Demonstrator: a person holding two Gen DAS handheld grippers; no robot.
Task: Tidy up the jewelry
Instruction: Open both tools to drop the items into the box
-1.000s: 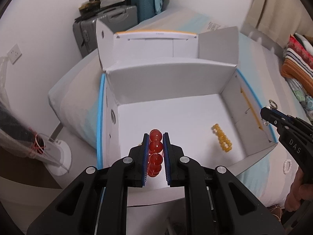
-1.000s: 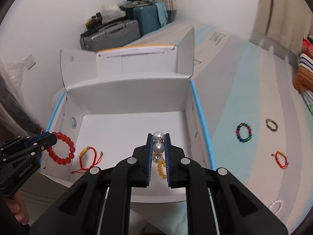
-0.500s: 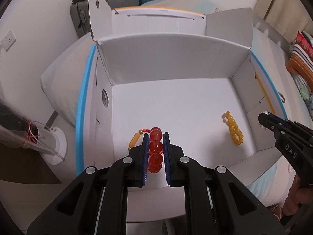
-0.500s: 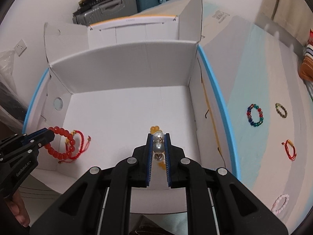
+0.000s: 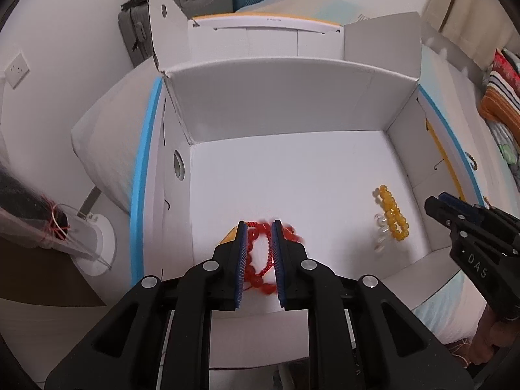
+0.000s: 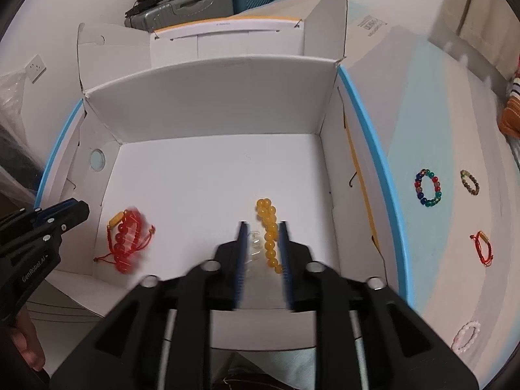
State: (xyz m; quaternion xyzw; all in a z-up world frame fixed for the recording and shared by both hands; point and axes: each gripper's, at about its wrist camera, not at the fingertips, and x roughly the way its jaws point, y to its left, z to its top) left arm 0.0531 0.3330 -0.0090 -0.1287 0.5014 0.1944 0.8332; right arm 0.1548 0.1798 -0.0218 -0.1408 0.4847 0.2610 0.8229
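Note:
A white cardboard box (image 5: pixel 292 104) (image 6: pixel 208 104) stands open on the bed. My left gripper (image 5: pixel 258 227) is open above its near left floor, where the red bead bracelet (image 5: pixel 256 276) (image 6: pixel 125 237) lies blurred on a red cord bracelet (image 6: pixel 148 232). My right gripper (image 6: pixel 261 227) is open above the near right floor. The pearl bracelet (image 6: pixel 255 243) (image 5: pixel 382 230) lies blurred beside the yellow bead bracelet (image 6: pixel 269 237) (image 5: pixel 391 213).
On the bed right of the box lie a multicolour bead bracelet (image 6: pixel 429 187), an olive bead bracelet (image 6: pixel 469 182), a red cord bracelet (image 6: pixel 482 247) and a pink bead bracelet (image 6: pixel 466 336). Suitcases (image 6: pixel 182 3) stand behind the box. A folded striped cloth (image 5: pixel 500 91) lies at far right.
Both grippers have opened over the box. The red bead bracelet has dropped from the left one and the pearl bracelet from the right one onto the box floor.

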